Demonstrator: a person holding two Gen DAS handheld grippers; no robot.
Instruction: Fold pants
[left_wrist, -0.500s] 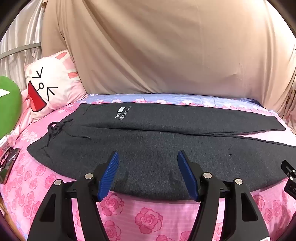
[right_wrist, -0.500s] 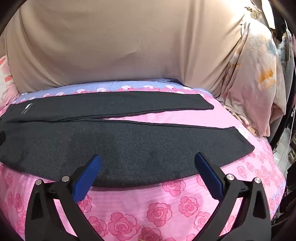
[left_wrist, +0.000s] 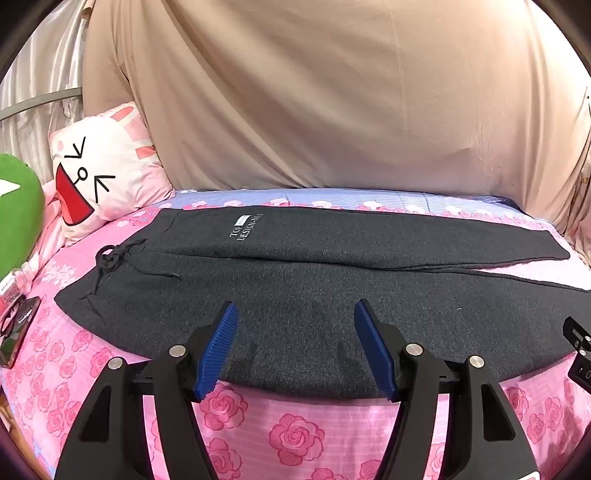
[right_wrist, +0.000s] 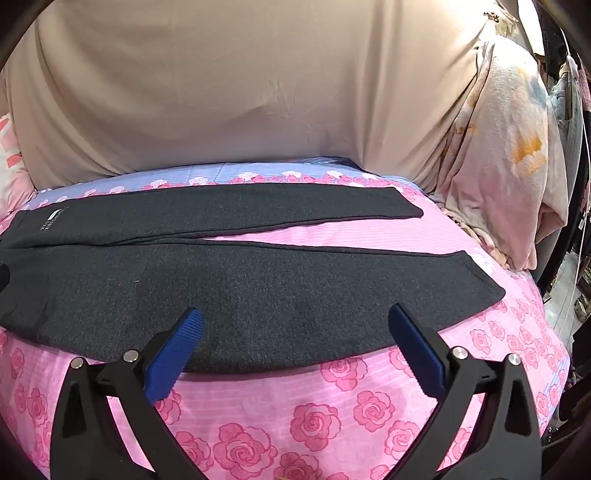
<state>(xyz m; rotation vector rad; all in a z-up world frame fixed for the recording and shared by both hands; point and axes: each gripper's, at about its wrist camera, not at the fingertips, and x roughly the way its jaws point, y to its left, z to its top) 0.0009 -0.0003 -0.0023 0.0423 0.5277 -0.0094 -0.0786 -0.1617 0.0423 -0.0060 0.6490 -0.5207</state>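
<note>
pants flat on bedsheet | left gripper agape, empty | right gripper agape, empty

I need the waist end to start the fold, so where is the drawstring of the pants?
In the left wrist view the drawstring lies at the left end of the dark grey pants, on the waistband, just below the white cartoon pillow.
</note>
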